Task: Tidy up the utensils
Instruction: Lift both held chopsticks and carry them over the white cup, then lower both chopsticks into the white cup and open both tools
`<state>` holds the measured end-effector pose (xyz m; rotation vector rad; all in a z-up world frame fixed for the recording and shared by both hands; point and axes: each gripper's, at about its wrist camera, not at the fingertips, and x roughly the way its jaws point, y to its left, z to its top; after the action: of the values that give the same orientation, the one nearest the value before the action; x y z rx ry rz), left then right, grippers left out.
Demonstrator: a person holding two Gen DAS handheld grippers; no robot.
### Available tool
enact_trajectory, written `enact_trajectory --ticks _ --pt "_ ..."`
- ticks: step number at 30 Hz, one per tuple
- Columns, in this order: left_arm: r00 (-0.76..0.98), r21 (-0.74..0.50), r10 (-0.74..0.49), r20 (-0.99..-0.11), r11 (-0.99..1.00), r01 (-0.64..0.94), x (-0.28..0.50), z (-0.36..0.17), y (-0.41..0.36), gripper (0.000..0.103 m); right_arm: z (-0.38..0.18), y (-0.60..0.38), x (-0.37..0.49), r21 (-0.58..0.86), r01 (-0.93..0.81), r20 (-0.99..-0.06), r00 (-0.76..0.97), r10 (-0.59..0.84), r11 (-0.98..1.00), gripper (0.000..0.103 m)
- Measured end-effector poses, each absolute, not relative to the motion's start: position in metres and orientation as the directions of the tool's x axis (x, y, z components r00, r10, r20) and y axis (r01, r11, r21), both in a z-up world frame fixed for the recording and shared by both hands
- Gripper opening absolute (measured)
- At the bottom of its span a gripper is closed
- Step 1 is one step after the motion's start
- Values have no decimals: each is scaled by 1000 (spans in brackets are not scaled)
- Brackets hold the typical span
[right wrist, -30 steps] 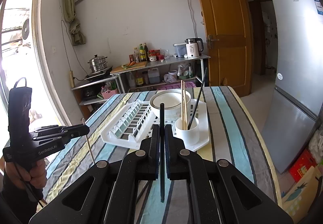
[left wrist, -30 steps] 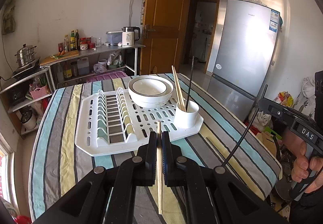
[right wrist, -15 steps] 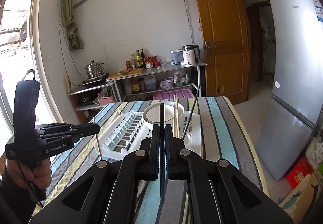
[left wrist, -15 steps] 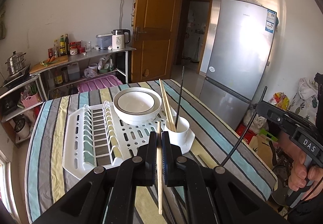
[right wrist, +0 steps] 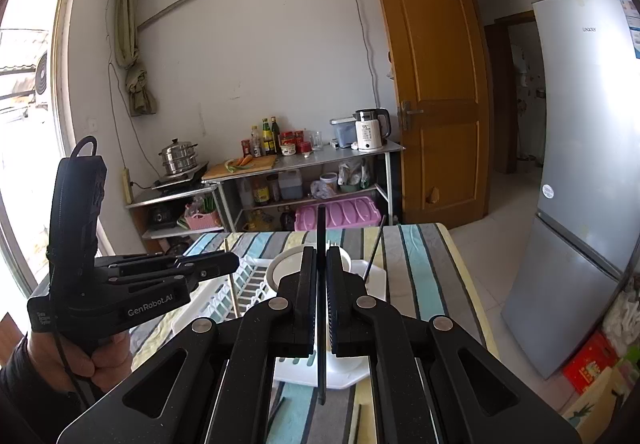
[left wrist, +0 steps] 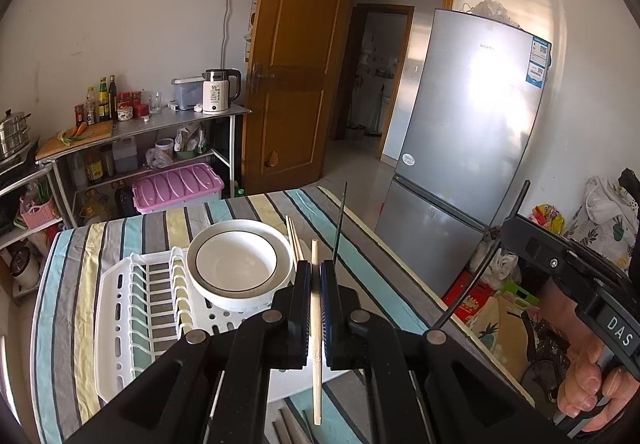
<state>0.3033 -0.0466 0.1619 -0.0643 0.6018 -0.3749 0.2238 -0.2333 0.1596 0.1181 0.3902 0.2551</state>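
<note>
In the left wrist view my left gripper (left wrist: 315,268) is shut on a pale wooden chopstick (left wrist: 316,364) that stands upright between the pads. It hangs above the near edge of the white drying rack (left wrist: 120,324). The white bowl (left wrist: 236,268) sits on the rack. Beside it two wooden chopsticks (left wrist: 293,244) and a black one (left wrist: 340,219) stick up from a cup hidden behind my fingers. My right gripper (right wrist: 321,252) is shut on a black chopstick (right wrist: 321,364), above the white cup (right wrist: 348,364). Each gripper shows in the other's view: the right gripper (left wrist: 506,234), the left gripper (right wrist: 236,264).
A striped cloth (left wrist: 64,324) covers the table, and loose dark chopsticks (left wrist: 286,426) lie on it near me. A silver fridge (left wrist: 468,147) stands to the right and an open wooden door (left wrist: 296,63) behind. A metal shelf (right wrist: 304,159) with a kettle and bottles lines the far wall.
Both grippers have risen and shifted with their chopsticks still held. The rack, bowl and cup have slid lower in both views, and the cup is now hidden behind the left fingers.
</note>
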Motion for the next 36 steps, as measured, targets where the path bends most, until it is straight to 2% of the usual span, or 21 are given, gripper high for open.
enact_trajectory --ticks 10,19,36 --pt "775 -193 -376 -509 927 323 357 176 -58 4 170 -241 260 171 -221 -336 903 268 960 4" --pt "771 -219 -385 -507 923 317 394 162 -61 4 160 -248 291 187 -219 -348 897 273 958 4" --pt "712 -240 -355 -606 935 262 435 94 -63 4 113 -252 330 214 -187 -457 848 268 959 4"
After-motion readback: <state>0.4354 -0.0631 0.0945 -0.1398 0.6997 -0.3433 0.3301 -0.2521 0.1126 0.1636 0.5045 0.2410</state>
